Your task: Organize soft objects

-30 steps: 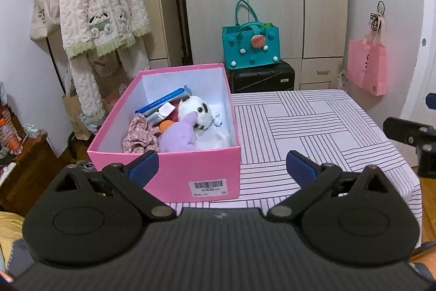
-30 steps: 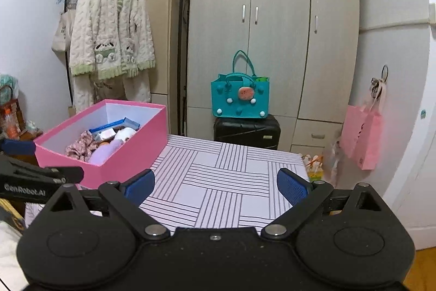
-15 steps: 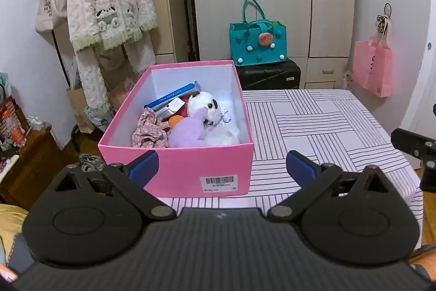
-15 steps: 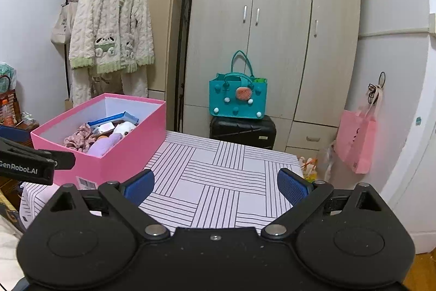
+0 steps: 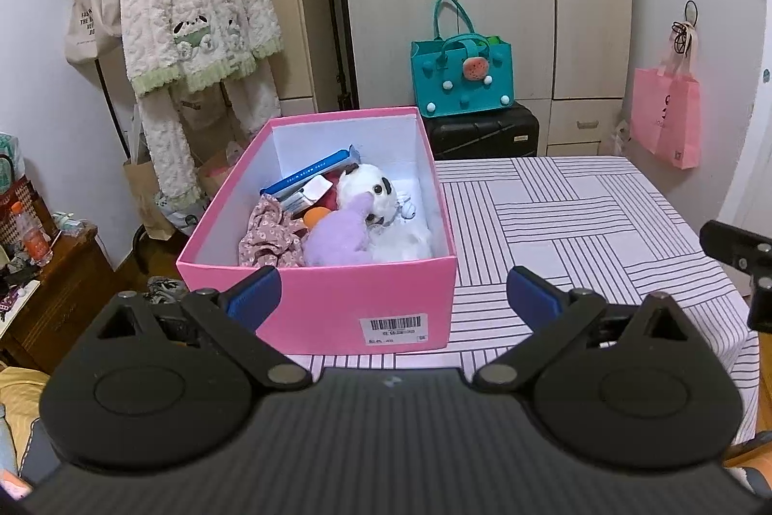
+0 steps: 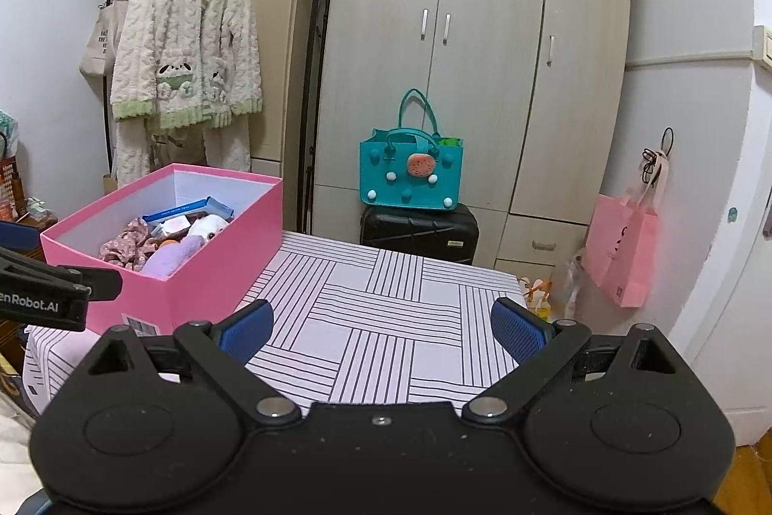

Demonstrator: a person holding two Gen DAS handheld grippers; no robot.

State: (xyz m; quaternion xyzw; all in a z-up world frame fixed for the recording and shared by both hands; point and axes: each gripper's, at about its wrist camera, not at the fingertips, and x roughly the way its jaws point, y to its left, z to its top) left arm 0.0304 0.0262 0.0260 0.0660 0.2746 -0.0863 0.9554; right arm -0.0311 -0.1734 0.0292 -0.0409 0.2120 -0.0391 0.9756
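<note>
Both sets of tongs hang back from the work, spread wide and holding nothing: the left tongs point(image 5: 390, 292) sit low in front of the pink box point(image 5: 337, 307), and the right tongs point(image 6: 381, 327) hover over the bare striped cloth of the table point(image 6: 386, 307) toward its right side. The box stands at the table's near left corner, its barcode end facing the left tongs, and the soft things are already piled inside: a white plush dog point(image 5: 381, 206) toward the right wall, a purple plush point(image 5: 337, 232) lying against it, a floral fabric piece point(image 5: 270, 232) at the near left, with a blue carton point(image 5: 309, 172) tucked behind them and a small orange item point(image 5: 314, 216) in the middle that I cannot identify. To my eye the sorting looks nearly done, or else a first pick from the box is about to start; the frames do not settle which. If the left tongs go in, I would come down from above over the near wall rather than push through it, keep the fingers spread until they straddle a thick fold of the purple plush, and pinch deep, since plush slips from a shallow grip. Lifting straight up should keep the dog from being dragged along and the light box from sliding off the corner.
</note>
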